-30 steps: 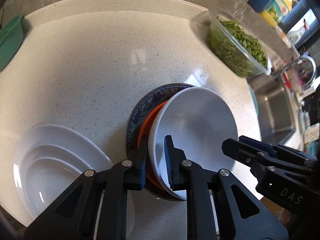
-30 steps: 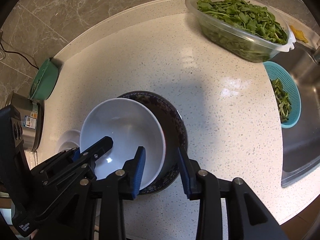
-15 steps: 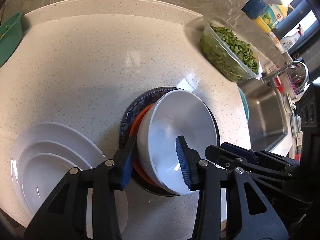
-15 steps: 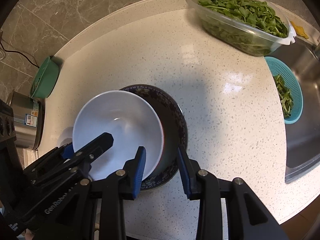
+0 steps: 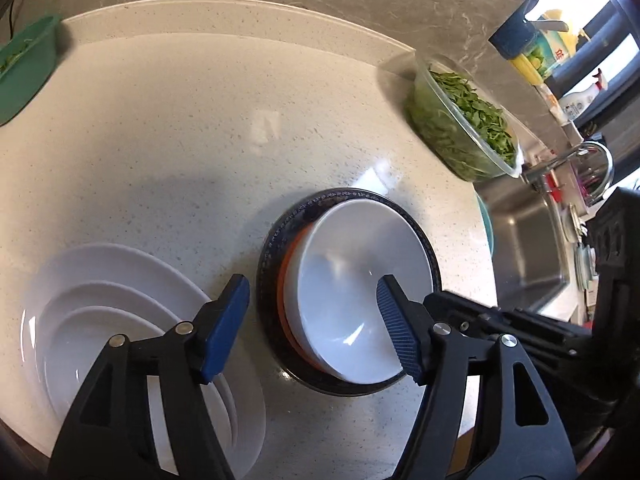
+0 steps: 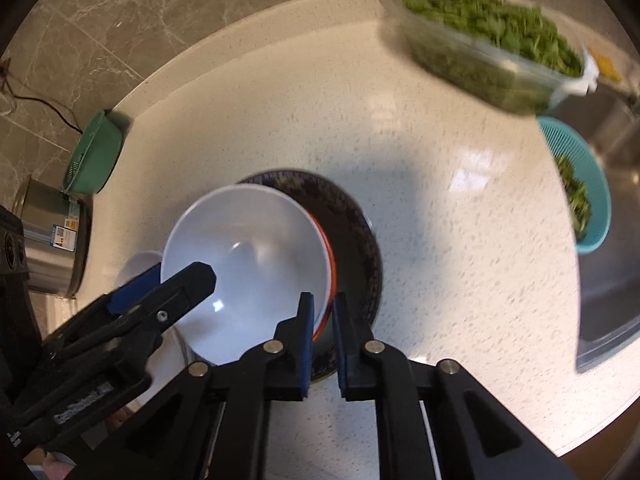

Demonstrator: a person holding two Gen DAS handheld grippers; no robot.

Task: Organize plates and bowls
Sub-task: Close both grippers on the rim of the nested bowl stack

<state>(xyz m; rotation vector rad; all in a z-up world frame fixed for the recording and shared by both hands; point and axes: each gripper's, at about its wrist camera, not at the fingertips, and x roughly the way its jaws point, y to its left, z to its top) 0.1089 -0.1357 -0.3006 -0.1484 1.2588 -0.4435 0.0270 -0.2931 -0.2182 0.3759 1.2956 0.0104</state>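
Bare countertop (image 5: 200, 128) lies open behind the stacked bowls (image 5: 352, 296).

Legible text: almost none. White lettering runs along the arm of the left tongs (image 6: 160, 304) in the right wrist view, too blurred to read. A label with an orange mark sits on the steel pot (image 6: 52, 240) at the table's left edge, and a package (image 5: 552, 54) on the windowsill carries print; neither is readable.
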